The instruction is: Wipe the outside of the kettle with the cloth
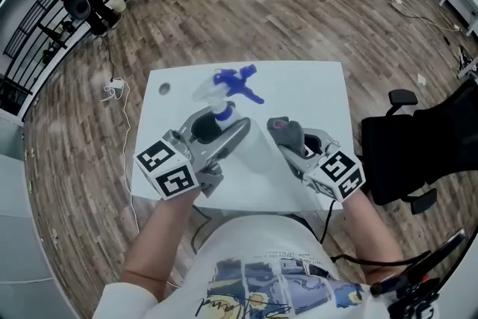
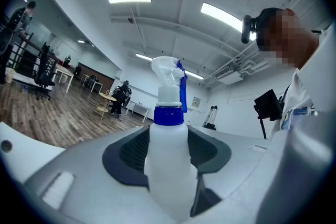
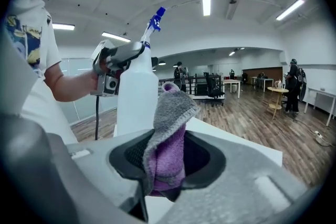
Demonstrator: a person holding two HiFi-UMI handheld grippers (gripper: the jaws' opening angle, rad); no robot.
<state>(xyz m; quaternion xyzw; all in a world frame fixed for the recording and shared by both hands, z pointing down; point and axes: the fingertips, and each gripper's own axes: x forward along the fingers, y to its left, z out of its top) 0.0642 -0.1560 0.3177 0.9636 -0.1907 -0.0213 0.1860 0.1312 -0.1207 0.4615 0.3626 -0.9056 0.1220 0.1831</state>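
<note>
Head view had no kettle anywhere, and neither gripper view did either, so note that first. What your left gripper [image 1: 220,129] held instead was a white spray bottle [image 1: 226,97] with a blue head. Its jaws stood fairly wide, with both pads pressed on the bottle's body. The bottle was upright between them, its long axis running up out of the jaws and its nozzle well above.

Your right gripper [image 1: 297,148] was clamped on the cloth [image 1: 284,129], which is grey outside and purple inside. The jaws were narrow with the fold bunched between the pads, and a loose tuft stood up past the tips.

The key relation was this: from the right jaws, the bottle lay ahead and to their left, near the cloth tuft. I couldn't tell whether they were touching (head view suggested a small gap). If the bottle is the stand-in for wiping, the cloth hand was the nearer and freer one, and you'd have had to carry the tuft left onto the bottle's side.

In the way was the left gripper's own jaws covering the lower body, so only the shoulder and upper wall looked reachable. Below both jaws was the white table [image 1: 314,90], bare where visible. An office chair [image 1: 418,149] sat well off to the right of the right jaws and was not a problem.
</note>
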